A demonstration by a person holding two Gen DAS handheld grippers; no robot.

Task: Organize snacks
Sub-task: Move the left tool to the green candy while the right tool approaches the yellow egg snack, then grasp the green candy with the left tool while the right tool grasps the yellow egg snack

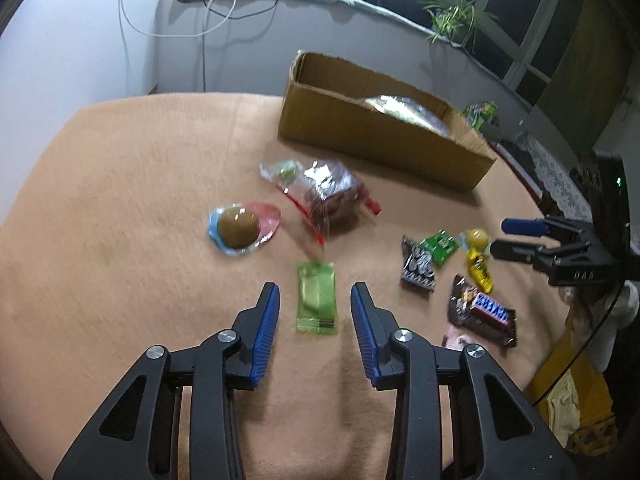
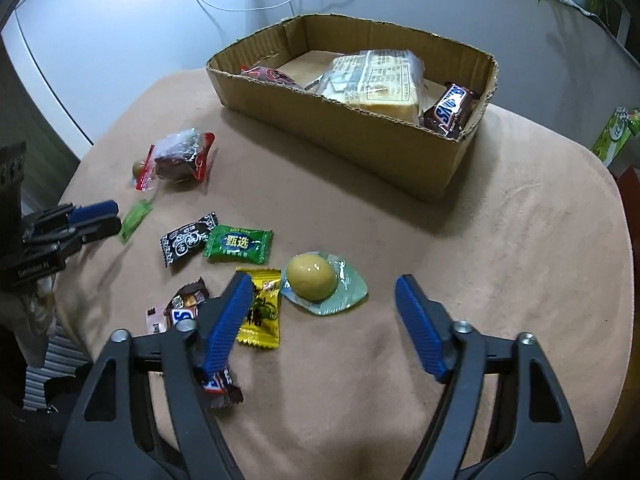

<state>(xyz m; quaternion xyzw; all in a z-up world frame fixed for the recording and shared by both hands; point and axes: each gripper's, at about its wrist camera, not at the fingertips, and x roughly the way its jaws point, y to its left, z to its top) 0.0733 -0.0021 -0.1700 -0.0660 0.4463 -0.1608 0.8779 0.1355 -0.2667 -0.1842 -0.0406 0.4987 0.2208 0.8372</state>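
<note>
Inside box (image 2: 384, 148): Snickers bar (image 2: 450, 110)

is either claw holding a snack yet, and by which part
Nothing is held. The left claw straddles the light green packet without touching; the right claw is open.

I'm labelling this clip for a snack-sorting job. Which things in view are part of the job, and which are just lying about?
Part of the job:
cardboard box
light green wafer packet between the open left gripper
packed egg ahead of the open right gripper
yellow candy
green candy
Snickers bar

Lying about:
potted plant
white cables
</note>
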